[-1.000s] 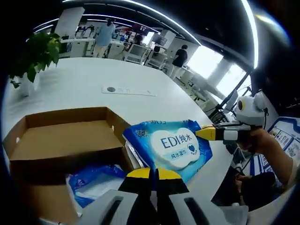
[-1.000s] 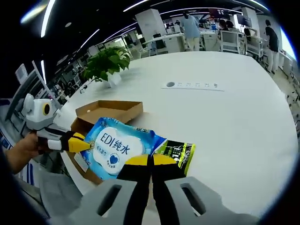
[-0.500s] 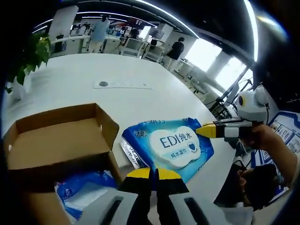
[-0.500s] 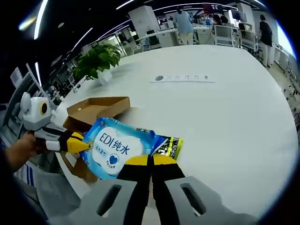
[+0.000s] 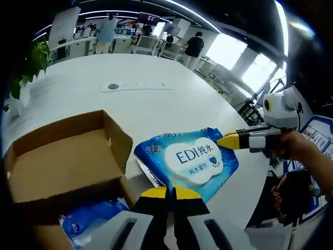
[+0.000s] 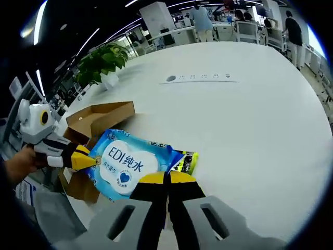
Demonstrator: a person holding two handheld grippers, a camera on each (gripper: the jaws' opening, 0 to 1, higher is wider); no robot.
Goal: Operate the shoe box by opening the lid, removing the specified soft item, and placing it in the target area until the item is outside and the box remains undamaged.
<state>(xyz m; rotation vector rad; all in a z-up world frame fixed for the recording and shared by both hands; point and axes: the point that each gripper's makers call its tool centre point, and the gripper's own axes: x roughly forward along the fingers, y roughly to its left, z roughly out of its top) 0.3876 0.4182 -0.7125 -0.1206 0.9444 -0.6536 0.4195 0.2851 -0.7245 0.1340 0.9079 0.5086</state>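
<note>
A blue wipes pack [image 5: 190,159] printed "EDI" hangs just right of the open cardboard shoe box [image 5: 62,156]. My left gripper [image 5: 170,190] is shut on the pack's near edge. My right gripper [image 5: 228,141] comes in from the right, shut on its corner. In the right gripper view the same pack [image 6: 127,164] sits in front of my right gripper [image 6: 166,178], which is shut on it. The left gripper [image 6: 88,160] pinches its left edge there, and the box [image 6: 99,117] lies behind. A green-black packet [image 6: 184,162] peeks from under the pack.
Another blue-and-white pack [image 5: 91,221] lies under the box's brown panel. The white table [image 6: 250,130] has a socket strip [image 6: 200,78] at mid-table and a potted plant [image 6: 101,62] at its far side. People and desks stand beyond the table.
Both grippers have stayed shut on the pack. The pack now sits a little farther from the box, over the table, and both views have shifted with the hands.
</note>
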